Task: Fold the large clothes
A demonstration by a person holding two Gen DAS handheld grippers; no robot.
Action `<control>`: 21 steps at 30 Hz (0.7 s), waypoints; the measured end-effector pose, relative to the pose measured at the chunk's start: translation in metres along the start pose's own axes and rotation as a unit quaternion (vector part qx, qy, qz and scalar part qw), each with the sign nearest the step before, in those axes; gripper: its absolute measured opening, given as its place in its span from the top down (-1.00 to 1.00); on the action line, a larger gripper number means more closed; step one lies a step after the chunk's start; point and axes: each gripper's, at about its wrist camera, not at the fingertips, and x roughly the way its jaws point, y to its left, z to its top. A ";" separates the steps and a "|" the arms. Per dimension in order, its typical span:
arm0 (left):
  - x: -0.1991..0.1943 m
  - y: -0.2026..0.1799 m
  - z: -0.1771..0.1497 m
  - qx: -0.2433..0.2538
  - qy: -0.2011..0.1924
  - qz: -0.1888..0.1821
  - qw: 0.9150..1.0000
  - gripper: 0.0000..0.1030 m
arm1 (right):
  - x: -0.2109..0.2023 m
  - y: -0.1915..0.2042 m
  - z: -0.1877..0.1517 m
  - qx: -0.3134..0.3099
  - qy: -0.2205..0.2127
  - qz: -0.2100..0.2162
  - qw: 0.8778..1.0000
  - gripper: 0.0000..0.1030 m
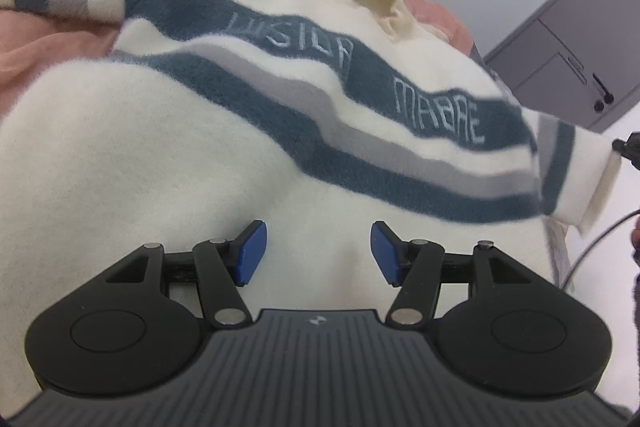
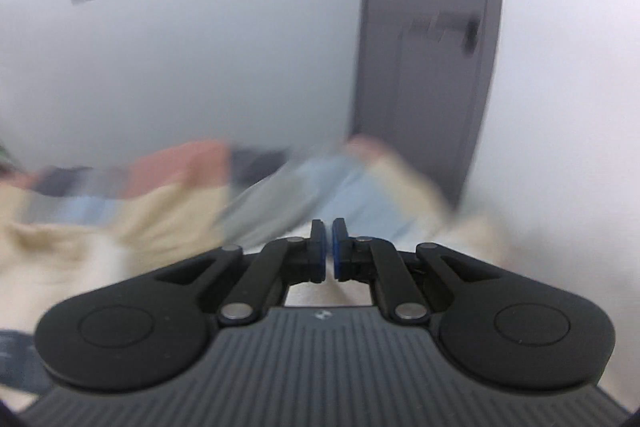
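Here, left hand-held gripper [image 1: 318, 253] agape over the striped sweater [image 1: 280, 99]; right hand-held gripper [image 2: 329, 251] closed, empty.

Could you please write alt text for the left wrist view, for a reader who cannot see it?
A fluffy cream sweater with dark teal and grey stripes and stitched lettering lies spread over pink bedding. The left tongs hover just above its plain lower part, blue pads apart with nothing gripped. A grey cabinet stands against the white wall behind.
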 end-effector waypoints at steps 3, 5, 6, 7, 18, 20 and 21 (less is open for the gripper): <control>-0.001 0.002 0.003 -0.008 -0.010 -0.001 1.000 -0.23 | 0.040 -0.013 -0.003 -0.009 -0.007 -0.042 0.999 0.87; -0.001 0.004 0.005 -0.013 -0.015 -0.002 1.000 -0.24 | 0.068 -0.027 -0.016 0.020 0.018 -0.057 0.998 0.87; 0.000 0.004 0.006 -0.013 -0.016 -0.002 1.000 -0.23 | 0.080 -0.034 -0.025 0.036 0.028 -0.063 0.997 0.87; 0.000 0.004 0.006 -0.013 -0.018 -0.002 1.000 -0.23 | 0.090 -0.041 -0.035 0.053 0.036 -0.068 0.996 0.87; 0.006 0.011 0.019 -0.034 -0.028 -0.009 0.999 -0.23 | 0.091 -0.066 -0.107 0.113 0.040 -0.045 0.992 0.87; 0.004 0.013 0.019 -0.044 -0.027 -0.016 0.999 -0.23 | 0.081 -0.059 -0.102 0.115 0.043 -0.036 0.992 0.87; 0.003 0.014 0.019 -0.046 -0.027 -0.018 0.998 -0.23 | 0.077 -0.055 -0.100 0.115 0.048 -0.028 0.992 0.87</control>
